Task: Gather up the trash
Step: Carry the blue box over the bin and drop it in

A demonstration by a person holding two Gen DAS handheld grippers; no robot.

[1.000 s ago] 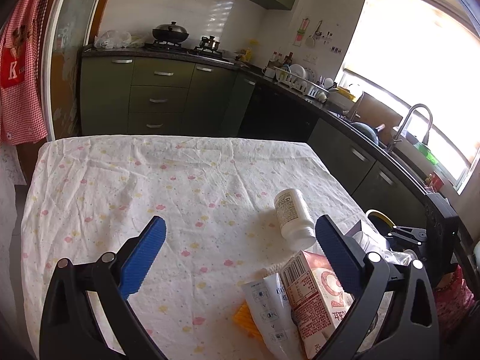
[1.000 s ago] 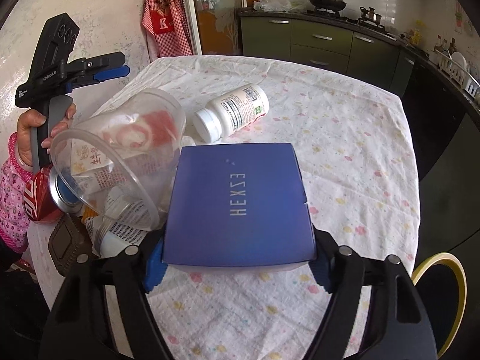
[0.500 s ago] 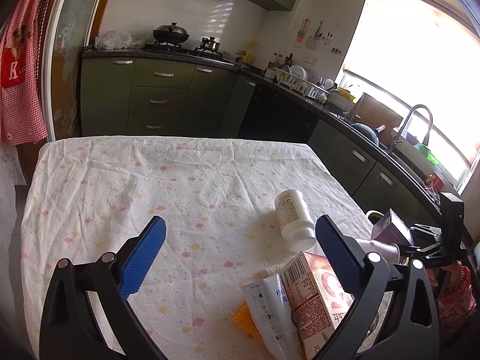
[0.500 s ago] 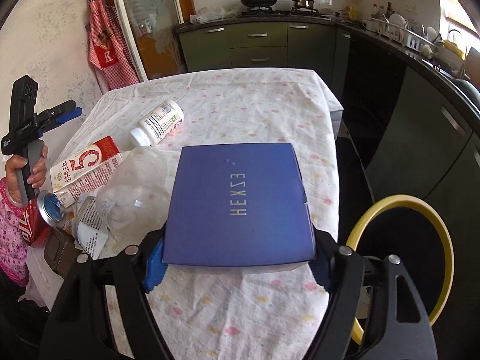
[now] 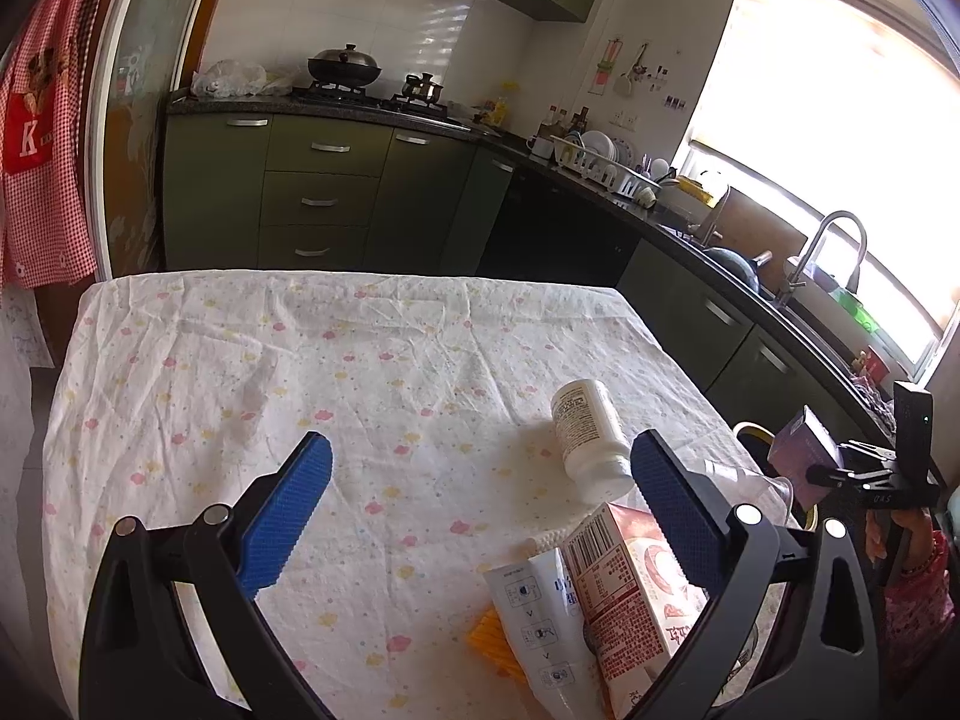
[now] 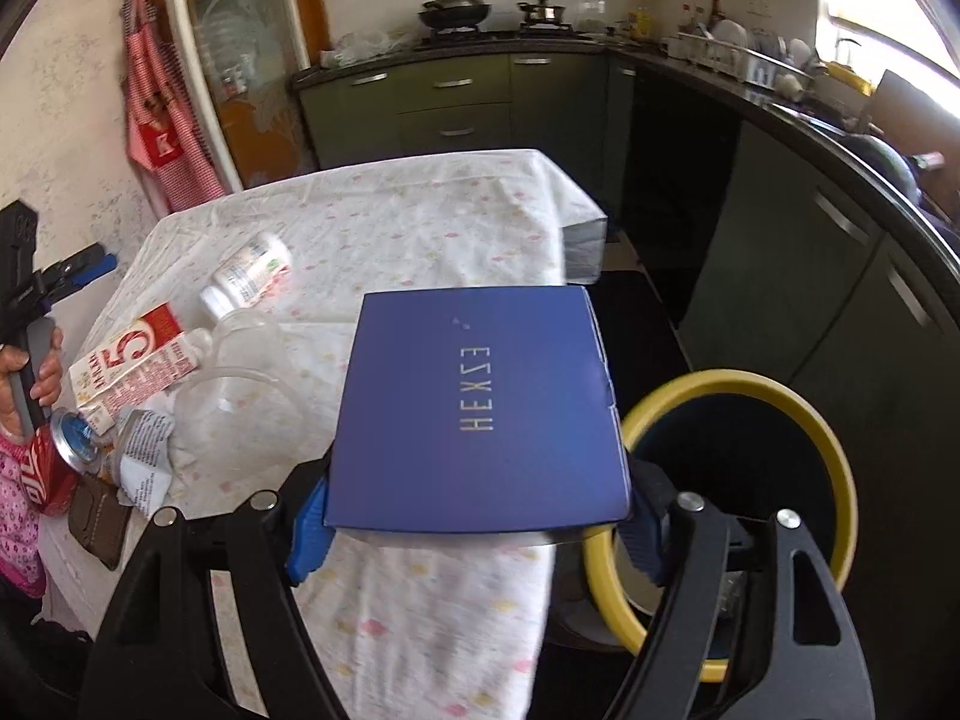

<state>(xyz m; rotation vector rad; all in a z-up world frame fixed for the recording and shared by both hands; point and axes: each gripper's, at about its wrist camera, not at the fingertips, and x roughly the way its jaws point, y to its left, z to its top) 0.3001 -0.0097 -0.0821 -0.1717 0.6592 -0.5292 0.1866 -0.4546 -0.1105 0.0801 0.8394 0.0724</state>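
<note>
My right gripper [image 6: 474, 531] is shut on a flat blue box [image 6: 480, 414] and holds it over the table's edge, beside a yellow-rimmed bin [image 6: 738, 504] on the floor. The box and right gripper also show at the far right of the left wrist view [image 5: 804, 450]. My left gripper [image 5: 480, 510] is open and empty above the table. A white pill bottle [image 5: 585, 438], a red-and-white carton [image 5: 636, 594] and a white pouch [image 5: 534, 618] lie by its right finger.
The table has a flowered cloth [image 5: 300, 372]. A clear plastic cup [image 6: 240, 378], a red can [image 6: 57, 450] and a brown wallet [image 6: 99, 519] lie near the table's left side. Green kitchen cabinets [image 5: 324, 198] stand behind, and dark counters run along the right.
My right gripper has swung the blue box rightward, off the trash pile to the table edge beside the yellow-rimmed bin. The left gripper has stayed still and open.
</note>
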